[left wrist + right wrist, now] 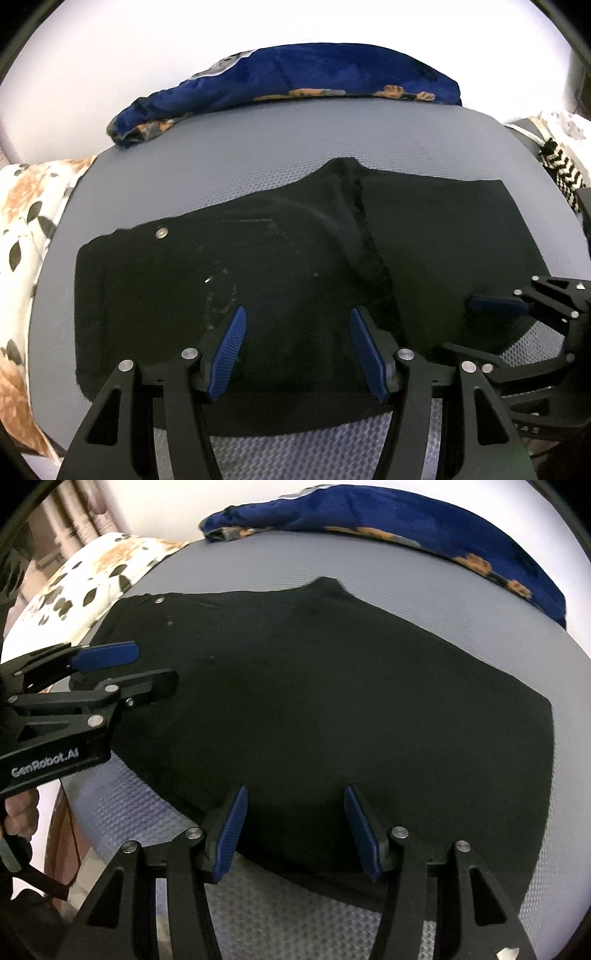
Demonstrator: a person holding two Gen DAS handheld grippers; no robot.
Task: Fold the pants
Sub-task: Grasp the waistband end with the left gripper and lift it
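Black pants (280, 280) lie folded flat on a grey mat (229, 173), waistband with a silver button (161, 232) at the left. They also show in the right wrist view (351, 701). My left gripper (297, 314) is open, its blue pads (231, 347) low over the near edge of the pants, holding nothing. It also shows at the left of the right wrist view (147, 668). My right gripper (295, 794) is open over the near edge of the pants' right part, empty. It also shows at the right of the left wrist view (480, 325).
A blue floral cloth (295, 77) lies bunched along the mat's far edge. A white and orange floral sheet (26, 229) lies to the left. A black-and-white patterned item (561, 170) sits at the far right. A white wall stands behind.
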